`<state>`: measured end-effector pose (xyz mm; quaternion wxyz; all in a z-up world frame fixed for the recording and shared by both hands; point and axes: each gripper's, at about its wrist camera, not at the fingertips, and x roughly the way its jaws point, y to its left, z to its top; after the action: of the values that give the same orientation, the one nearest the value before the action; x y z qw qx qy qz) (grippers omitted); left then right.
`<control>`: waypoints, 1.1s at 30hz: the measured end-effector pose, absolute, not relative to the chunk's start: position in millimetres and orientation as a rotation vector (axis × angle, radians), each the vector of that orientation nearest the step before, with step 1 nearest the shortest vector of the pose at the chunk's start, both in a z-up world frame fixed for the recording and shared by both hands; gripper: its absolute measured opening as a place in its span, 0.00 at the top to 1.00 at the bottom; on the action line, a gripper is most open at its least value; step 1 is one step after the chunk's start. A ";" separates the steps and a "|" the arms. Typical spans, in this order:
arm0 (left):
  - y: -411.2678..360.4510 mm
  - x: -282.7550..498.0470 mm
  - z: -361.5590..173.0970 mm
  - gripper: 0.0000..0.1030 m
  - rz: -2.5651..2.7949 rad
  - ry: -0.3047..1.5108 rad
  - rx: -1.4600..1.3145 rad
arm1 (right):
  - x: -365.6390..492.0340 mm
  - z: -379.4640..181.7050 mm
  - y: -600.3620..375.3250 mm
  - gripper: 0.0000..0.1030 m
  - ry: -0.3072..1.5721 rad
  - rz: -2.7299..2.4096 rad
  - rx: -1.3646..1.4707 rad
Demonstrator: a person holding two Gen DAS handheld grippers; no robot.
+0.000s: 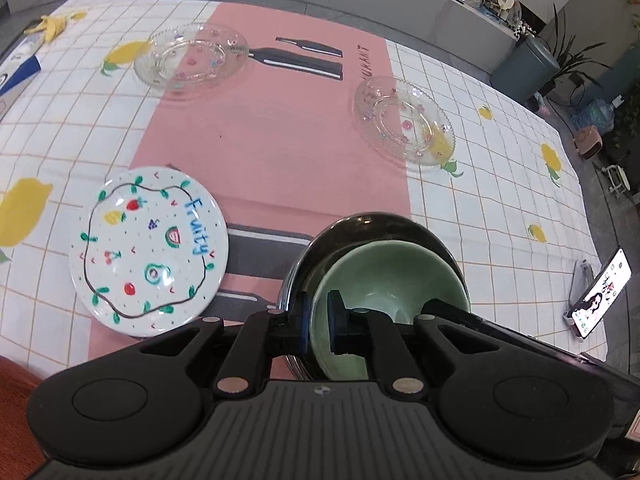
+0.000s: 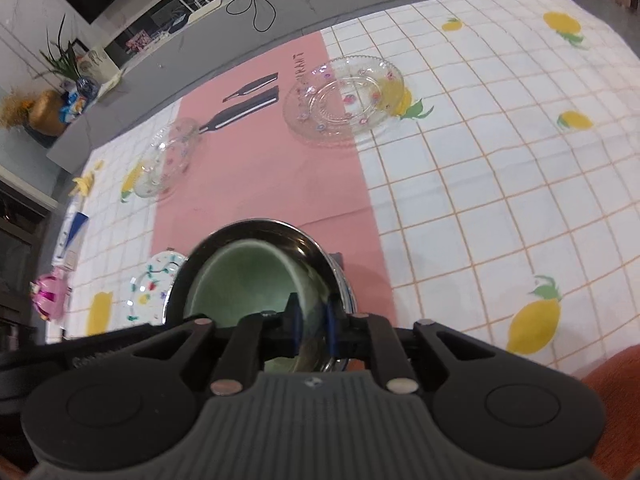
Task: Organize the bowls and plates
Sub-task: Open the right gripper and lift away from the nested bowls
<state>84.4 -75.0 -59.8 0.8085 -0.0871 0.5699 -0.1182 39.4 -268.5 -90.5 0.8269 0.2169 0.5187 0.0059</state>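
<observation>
A green bowl sits tilted inside a steel bowl at the table's near edge. My left gripper is shut on the green bowl's rim. My right gripper is shut on the steel bowl at its rim, with the green bowl inside it. A white "Fruity" plate lies left of the bowls; it also shows in the right wrist view. Two clear glass plates lie farther back, one at the left, one at the right.
A lemon-print tablecloth with a pink centre strip covers the table. A phone on a stand is at the right edge. A banana peel lies at the far left corner. A pink object sits beyond the left edge.
</observation>
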 end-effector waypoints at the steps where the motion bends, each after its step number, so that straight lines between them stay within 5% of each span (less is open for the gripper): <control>1: -75.0 84.9 -59.2 0.90 -0.252 1.218 -0.187 | 39.5 -90.3 -267.8 0.89 1.101 0.011 0.453; 30: -44.4 82.7 -45.4 0.84 -0.220 1.156 -0.256 | 37.1 -72.7 -275.8 0.87 1.094 0.026 0.450; 32: -42.9 82.8 -46.9 0.84 -0.224 1.163 -0.266 | 35.0 -68.1 -280.0 0.83 1.079 0.017 0.450; 33: -42.1 82.9 -47.7 0.84 -0.226 1.167 -0.271 | 33.7 -65.7 -281.8 0.71 1.069 -0.003 0.437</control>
<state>82.9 -42.1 -47.7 0.8200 -0.1273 0.5479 -0.1060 33.7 -281.8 -65.7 0.8378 0.2063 0.5055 -0.0015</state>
